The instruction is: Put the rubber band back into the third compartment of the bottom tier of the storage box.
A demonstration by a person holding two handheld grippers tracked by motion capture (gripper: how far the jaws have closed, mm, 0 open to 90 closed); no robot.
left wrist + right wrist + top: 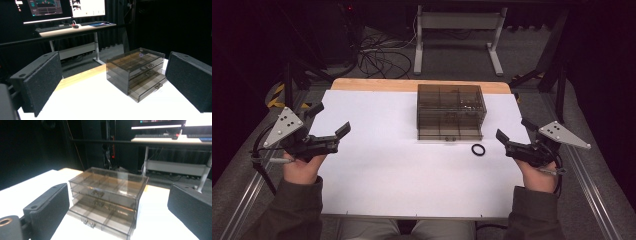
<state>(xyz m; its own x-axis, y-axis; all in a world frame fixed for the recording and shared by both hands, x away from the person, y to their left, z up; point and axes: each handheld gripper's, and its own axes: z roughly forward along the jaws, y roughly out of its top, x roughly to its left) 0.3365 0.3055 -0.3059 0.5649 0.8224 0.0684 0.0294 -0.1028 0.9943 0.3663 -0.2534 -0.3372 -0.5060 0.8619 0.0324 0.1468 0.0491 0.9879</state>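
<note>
The room is dark, yet the white surface (377, 170) is lit brightly from above and nearly blows out in the high view. The smoky transparent drawer box (451, 111) catches pale glare on its top in the right gripper view. Both gripper views are soft; the near black fingers (40, 82) are blurred. Bright monitors (87, 7) glow behind, perhaps overexposed. Shadows under the box are faint.

I can't read any text here: the monitors (63, 8) show content, too blurred to make out. No labels on the drawer organizer (451, 111).
</note>
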